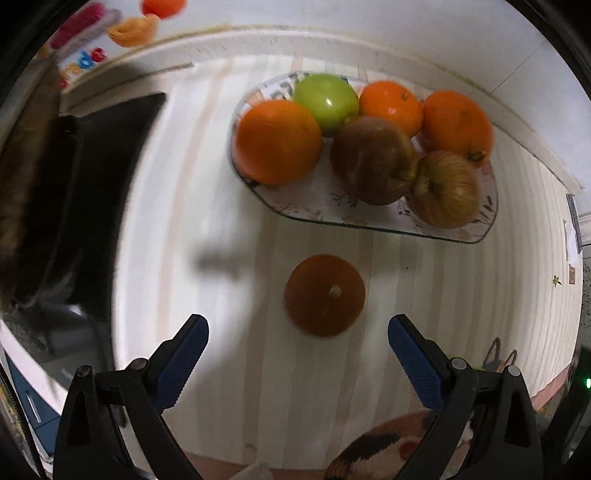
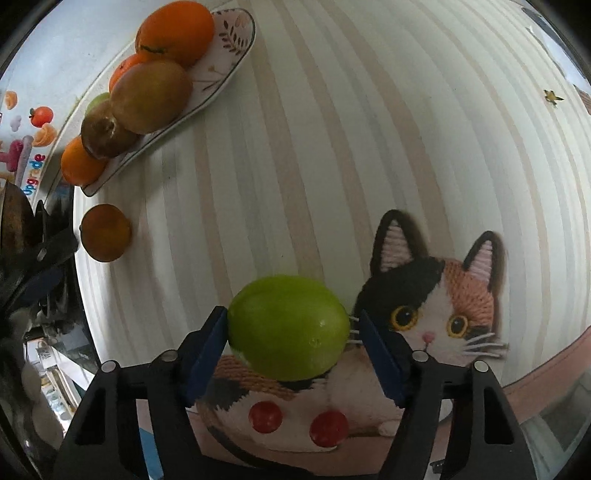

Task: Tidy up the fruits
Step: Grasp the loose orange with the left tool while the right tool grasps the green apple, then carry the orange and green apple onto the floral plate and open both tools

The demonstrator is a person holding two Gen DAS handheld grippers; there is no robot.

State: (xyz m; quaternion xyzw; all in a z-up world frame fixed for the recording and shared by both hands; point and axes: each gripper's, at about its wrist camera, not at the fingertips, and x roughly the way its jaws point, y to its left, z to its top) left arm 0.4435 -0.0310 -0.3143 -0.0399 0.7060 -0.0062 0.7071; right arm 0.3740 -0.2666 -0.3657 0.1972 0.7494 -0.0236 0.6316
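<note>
A floral plate (image 1: 325, 206) holds oranges (image 1: 279, 142), a green apple (image 1: 327, 98) and two brownish apples (image 1: 373, 160). A lone orange (image 1: 325, 295) lies on the striped tablecloth in front of the plate. My left gripper (image 1: 297, 343) is open and empty just short of that orange. In the right wrist view my right gripper (image 2: 290, 332) is shut on a green apple (image 2: 288, 328) above a cat-shaped mat (image 2: 424, 325). The plate (image 2: 225, 59) and the lone orange (image 2: 105, 232) show at the left.
A dark object (image 1: 92, 206) lies on the table's left side. The table's front edge runs just behind the cat mat (image 1: 369, 450). A wall with fruit stickers (image 1: 133, 29) stands behind the plate.
</note>
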